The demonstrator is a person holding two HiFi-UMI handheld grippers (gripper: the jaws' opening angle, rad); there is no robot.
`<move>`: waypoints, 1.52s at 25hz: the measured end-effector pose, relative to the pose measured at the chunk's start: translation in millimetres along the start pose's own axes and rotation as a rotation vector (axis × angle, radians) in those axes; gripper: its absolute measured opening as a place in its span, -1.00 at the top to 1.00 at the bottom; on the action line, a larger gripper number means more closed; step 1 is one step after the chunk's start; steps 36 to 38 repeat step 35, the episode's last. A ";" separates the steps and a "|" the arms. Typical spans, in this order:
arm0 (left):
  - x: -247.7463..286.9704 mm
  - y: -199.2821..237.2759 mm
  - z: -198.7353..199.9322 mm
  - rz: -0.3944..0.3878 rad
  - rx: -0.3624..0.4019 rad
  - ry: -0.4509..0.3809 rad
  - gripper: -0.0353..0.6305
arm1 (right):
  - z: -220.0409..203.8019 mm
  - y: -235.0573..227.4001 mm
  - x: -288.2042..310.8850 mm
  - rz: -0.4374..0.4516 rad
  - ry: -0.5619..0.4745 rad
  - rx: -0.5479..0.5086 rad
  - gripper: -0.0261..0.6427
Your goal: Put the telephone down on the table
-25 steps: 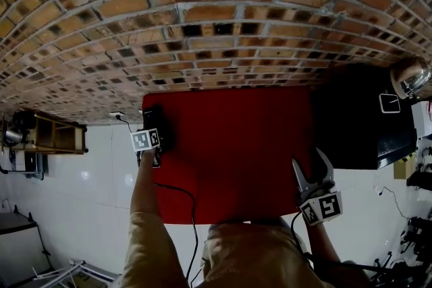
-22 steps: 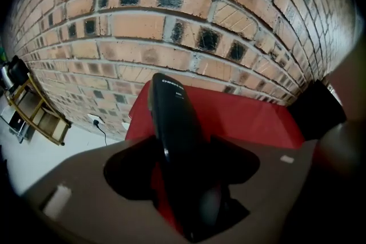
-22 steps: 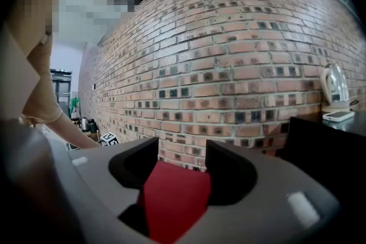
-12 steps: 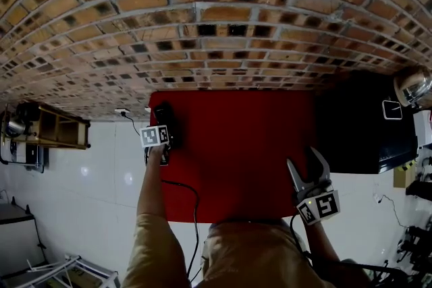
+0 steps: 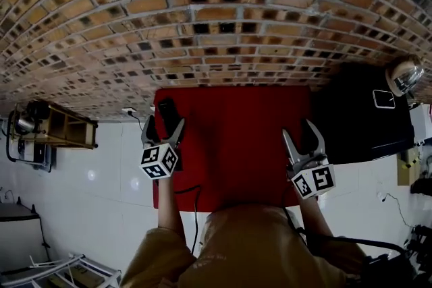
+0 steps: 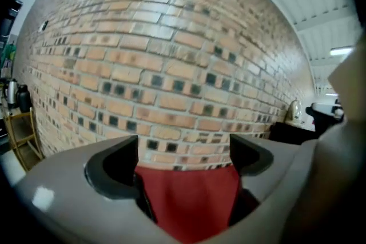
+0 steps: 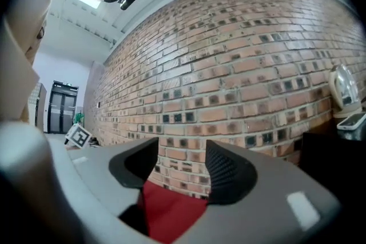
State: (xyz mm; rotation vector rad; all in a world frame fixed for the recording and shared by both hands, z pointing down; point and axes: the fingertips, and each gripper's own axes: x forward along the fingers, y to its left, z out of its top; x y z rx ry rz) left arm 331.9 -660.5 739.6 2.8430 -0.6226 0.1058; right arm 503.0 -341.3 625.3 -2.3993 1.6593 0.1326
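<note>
On one red table (image 5: 236, 158), seemingly one telephone (image 5: 167, 110).

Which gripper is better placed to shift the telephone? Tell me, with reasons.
Left. The left gripper hovers just short of the telephone on the red table's left edge, jaws open and empty; the right gripper is across the table.

telephone (image 5: 166, 108): lower end hidden, details too small | cable (image 5: 196, 206): end hidden
</note>
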 end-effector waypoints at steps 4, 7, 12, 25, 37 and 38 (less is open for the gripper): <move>-53.3 -121.1 86.5 -0.102 0.125 -0.203 -0.62 | 44.4 0.9 -9.1 -0.004 -0.095 0.014 0.18; -75.5 -189.3 118.3 -0.149 0.245 -0.270 -0.60 | 73.8 -0.4 -19.2 -0.017 -0.151 0.000 0.18; -92.2 -223.0 142.3 -0.126 0.227 -0.323 -0.43 | 97.9 -3.5 -34.7 -0.057 -0.162 -0.072 0.19; -104.1 -241.5 142.0 -0.097 0.274 -0.286 -0.13 | 97.3 -13.2 -54.8 -0.088 -0.130 -0.042 0.18; -98.0 -222.8 119.2 -0.074 0.268 -0.237 -0.13 | 79.5 -11.9 -50.6 -0.072 -0.101 -0.023 0.18; -98.0 -222.8 119.2 -0.074 0.268 -0.237 -0.13 | 79.5 -11.9 -50.6 -0.072 -0.101 -0.023 0.18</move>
